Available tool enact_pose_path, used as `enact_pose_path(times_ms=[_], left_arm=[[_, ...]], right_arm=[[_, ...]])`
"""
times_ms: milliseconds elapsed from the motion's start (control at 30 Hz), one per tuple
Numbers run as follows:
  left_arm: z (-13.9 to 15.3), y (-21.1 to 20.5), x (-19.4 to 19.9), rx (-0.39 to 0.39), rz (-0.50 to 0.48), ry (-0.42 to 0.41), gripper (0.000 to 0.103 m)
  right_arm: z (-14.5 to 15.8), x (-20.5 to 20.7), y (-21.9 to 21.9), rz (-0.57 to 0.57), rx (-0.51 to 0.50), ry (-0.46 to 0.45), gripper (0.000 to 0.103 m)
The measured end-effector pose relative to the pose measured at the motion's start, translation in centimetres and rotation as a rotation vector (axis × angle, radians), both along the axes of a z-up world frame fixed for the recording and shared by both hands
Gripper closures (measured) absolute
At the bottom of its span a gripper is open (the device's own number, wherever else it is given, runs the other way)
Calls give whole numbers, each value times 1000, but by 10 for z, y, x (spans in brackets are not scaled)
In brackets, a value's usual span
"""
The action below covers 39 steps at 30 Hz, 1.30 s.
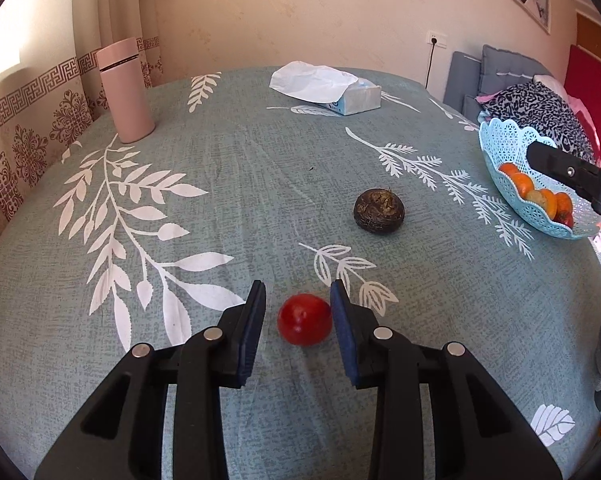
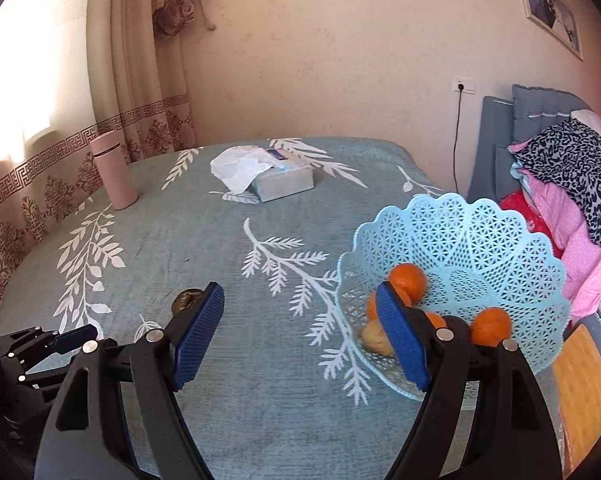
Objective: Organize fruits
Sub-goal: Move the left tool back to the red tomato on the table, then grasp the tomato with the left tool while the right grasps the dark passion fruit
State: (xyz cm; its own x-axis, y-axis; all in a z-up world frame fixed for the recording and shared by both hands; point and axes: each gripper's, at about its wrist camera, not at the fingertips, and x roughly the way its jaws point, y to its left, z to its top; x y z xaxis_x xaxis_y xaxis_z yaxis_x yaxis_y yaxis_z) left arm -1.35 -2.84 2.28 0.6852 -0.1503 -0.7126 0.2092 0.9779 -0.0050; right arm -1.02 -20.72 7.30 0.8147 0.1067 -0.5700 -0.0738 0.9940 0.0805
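With several oranges and a tan fruit already in the blue basket, sorting looks mostly done — two pieces left on the tablecloth. Left gripper brackets the red fruit: right pad touching, left pad a sliver off, not clearly clamped. Dark brown fruit sits ahead of it; right gripper hangs wide, empty, beside the basket.

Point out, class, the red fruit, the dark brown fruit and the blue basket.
red fruit (image 1: 304, 319), left wrist view, centre of its skin.
dark brown fruit (image 1: 379, 210), left wrist view, middle of its top.
blue basket (image 2: 480, 240), right wrist view, bare inner wall.
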Motion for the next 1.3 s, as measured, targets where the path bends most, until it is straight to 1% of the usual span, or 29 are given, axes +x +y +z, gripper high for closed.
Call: enact_pose_path(times_ms=[200,300,533,767,867,1000,1067,1133,1300], left_arm=[[-1,4,1,-7,15,4,69],[-2,5,2,-10,19,10,69],[-5,7,4,-18,33,27,69],[-7,10,6,-24,45,43,69],[-8,10,7,-26,47,48,69],[-9,10,7,-28,45,52,69],[-9,10,8,-28,45,56,69],[-10,11,9,-31,44,61,69],[-11,11,10,-34,46,69,69]], right_arm=[[-22,35,39,118,3,140,23],[-33,46,56,167,11,192,23],[-46,66,79,231,-1,255,24],[-52,74,91,258,-3,273,24],[-56,80,95,261,-8,285,30],[-64,87,97,259,-14,312,45],[-64,88,98,255,-25,306,49],[-64,87,99,256,-40,302,58],[-62,81,100,248,-59,281,59]])
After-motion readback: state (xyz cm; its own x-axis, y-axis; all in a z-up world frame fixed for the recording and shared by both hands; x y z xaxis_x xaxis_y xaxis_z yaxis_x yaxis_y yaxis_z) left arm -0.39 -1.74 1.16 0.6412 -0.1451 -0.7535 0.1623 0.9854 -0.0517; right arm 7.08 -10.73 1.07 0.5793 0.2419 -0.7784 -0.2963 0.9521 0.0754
